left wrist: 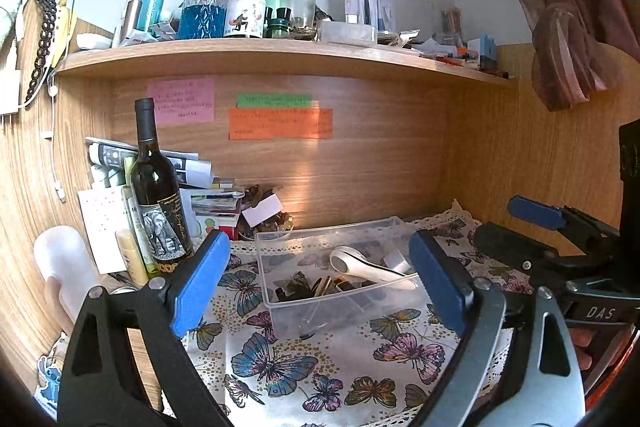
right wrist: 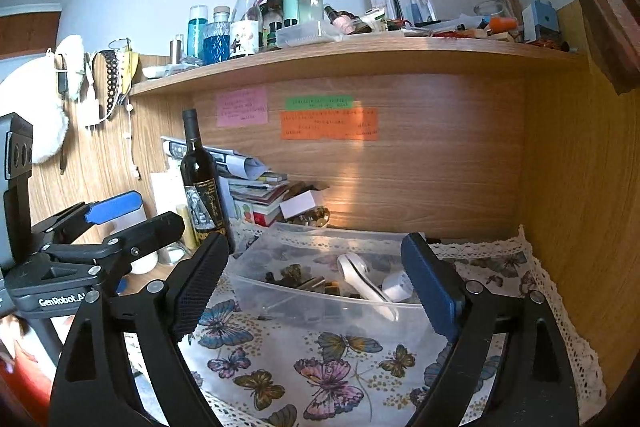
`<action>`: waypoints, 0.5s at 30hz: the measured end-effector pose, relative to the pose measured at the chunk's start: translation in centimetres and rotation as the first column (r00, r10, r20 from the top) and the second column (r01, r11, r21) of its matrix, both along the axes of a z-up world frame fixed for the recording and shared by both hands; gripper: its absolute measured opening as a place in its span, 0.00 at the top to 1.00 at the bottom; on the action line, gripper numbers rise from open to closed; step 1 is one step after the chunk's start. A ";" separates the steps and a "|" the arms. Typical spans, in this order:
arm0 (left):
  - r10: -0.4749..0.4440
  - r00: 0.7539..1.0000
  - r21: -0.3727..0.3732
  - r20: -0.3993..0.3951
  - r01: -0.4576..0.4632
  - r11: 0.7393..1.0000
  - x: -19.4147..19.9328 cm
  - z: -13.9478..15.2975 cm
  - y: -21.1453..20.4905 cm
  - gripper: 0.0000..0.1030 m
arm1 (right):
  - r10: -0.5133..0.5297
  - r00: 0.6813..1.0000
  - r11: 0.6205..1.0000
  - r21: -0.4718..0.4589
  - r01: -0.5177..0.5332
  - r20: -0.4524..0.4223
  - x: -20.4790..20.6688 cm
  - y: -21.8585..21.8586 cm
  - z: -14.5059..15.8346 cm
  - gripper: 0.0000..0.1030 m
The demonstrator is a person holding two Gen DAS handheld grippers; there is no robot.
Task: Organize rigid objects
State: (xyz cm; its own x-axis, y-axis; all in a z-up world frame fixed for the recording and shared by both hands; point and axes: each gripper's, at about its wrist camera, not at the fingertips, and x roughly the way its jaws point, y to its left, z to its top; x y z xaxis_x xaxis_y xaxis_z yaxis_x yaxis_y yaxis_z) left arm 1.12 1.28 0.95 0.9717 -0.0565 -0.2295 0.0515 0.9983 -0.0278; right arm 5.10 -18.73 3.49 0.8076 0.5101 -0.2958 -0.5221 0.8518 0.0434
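Note:
A clear plastic bin sits on the butterfly cloth. Inside lie a white handheld device and several small dark and gold items. My left gripper is open and empty, held just in front of the bin; it also shows in the right wrist view. My right gripper is open and empty, also just in front of the bin; it shows in the left wrist view too.
A dark wine bottle stands left of the bin beside tubes, papers and a book stack. A shelf above holds several bottles. Wooden walls close the back and right. A white container stands at the left.

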 end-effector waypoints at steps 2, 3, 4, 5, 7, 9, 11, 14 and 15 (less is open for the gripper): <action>0.000 1.000 0.000 0.004 0.000 1.000 -0.1 0.1 0.0 0.11 | 0.000 1.000 1.000 0.001 0.000 0.000 0.0 0.0 0.0 0.15; -0.002 1.000 -0.001 0.005 0.002 1.000 -0.2 0.1 0.0 0.11 | 0.000 1.000 1.000 0.004 0.000 0.001 0.0 0.0 0.1 0.15; -0.004 1.000 -0.001 0.006 0.004 1.000 -0.2 0.1 0.0 0.11 | 0.000 1.000 1.000 0.005 0.000 0.001 0.0 0.1 0.0 0.15; -0.004 1.000 -0.001 0.007 0.004 1.000 -0.2 0.1 0.0 0.11 | 0.001 1.000 1.000 0.006 -0.001 0.002 0.0 0.0 0.1 0.15; -0.005 1.000 0.000 0.006 0.005 1.000 -0.1 0.1 -0.1 0.11 | 0.001 1.000 1.000 0.008 -0.001 0.003 -0.1 0.0 0.1 0.15; -0.006 1.000 0.001 0.005 0.006 1.000 -0.1 0.1 -0.1 0.11 | 0.001 1.000 1.000 0.008 -0.001 0.003 -0.1 0.0 0.1 0.15; -0.007 1.000 0.002 0.006 0.007 1.000 -0.2 0.0 -0.2 0.11 | 0.001 1.000 1.000 0.009 -0.001 -0.001 -0.1 0.0 0.0 0.15; -0.009 1.000 0.001 0.006 0.009 1.000 -0.2 0.0 -0.2 0.10 | 0.001 1.000 1.000 0.011 -0.001 -0.005 -0.2 0.0 0.0 0.15; -0.009 1.000 0.000 0.006 0.009 1.000 -0.2 0.0 -0.2 0.10 | 0.002 1.000 1.000 0.012 -0.002 -0.005 -0.1 0.0 0.0 0.15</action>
State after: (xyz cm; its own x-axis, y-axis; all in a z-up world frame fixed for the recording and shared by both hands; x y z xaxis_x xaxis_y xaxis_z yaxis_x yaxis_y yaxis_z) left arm 0.96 1.07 0.99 0.9724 -0.0653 -0.2238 0.0607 0.9978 -0.0277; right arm 4.98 -18.73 3.47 0.8052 0.5153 -0.2935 -0.5238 0.8500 0.0557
